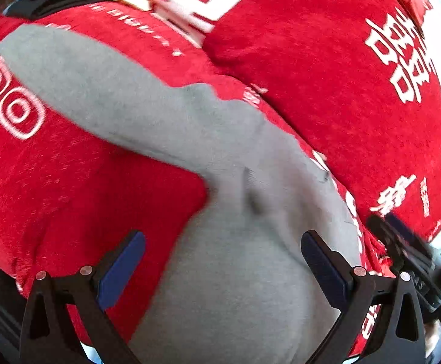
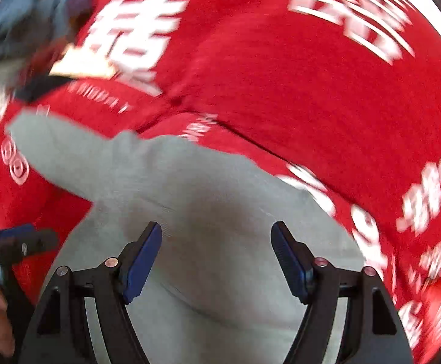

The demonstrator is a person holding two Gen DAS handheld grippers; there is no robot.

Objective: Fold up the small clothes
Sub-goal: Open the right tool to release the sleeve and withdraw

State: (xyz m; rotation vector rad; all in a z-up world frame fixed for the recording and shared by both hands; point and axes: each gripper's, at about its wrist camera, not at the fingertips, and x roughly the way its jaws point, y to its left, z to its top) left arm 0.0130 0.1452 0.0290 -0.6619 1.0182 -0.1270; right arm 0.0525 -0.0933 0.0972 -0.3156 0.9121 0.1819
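Lying flat on the red cloth [image 1: 326, 69], the grey garment [image 1: 226, 257] is spanned by both released grippers, left gripper [image 1: 223, 270] and right gripper [image 2: 217, 261]; a fold could be bunched if only one layer is pinched.

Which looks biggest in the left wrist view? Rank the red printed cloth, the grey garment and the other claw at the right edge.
1. red printed cloth, filling most of the view.
2. grey garment, though nearness to the camera enlarges it.
3. right claw, smallest, blurred and cut off by the edge.

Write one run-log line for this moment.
left gripper: open | right gripper: open | grey garment: flat on red cloth, unheld
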